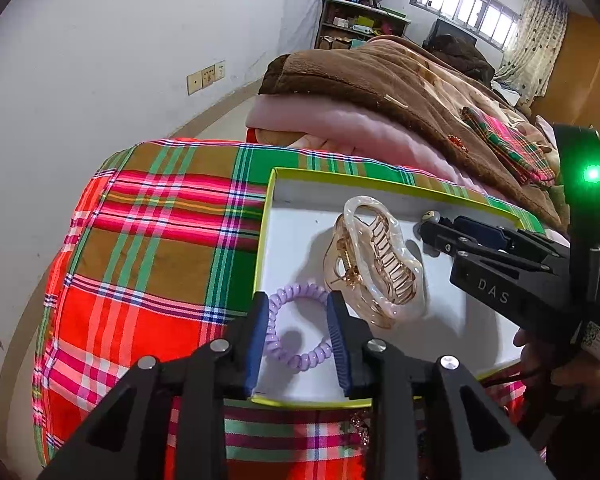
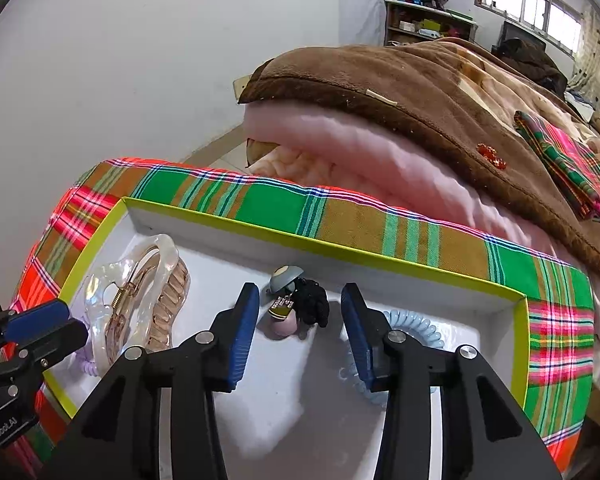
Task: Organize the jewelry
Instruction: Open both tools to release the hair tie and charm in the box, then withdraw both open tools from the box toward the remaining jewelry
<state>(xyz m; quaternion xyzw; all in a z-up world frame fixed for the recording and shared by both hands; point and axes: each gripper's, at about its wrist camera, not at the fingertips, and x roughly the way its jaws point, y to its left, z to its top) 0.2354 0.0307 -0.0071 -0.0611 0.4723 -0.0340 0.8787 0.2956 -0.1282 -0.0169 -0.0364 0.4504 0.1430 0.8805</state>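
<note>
Brown blanket (image 2: 440, 92) over pink quilt (image 2: 340, 140) on plaid sheet (image 1: 148, 216).

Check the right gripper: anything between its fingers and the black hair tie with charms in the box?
Nothing visible. The right gripper is open, and the black hair tie with charms lies in the clear gap just ahead. The blue coil tie sits off to the right.

"DAS" stands in pale letters on the right gripper (image 1: 428, 232)'s black body, and "RobotAI", partly cut off, on the left gripper (image 2: 56, 322)'s body.
</note>
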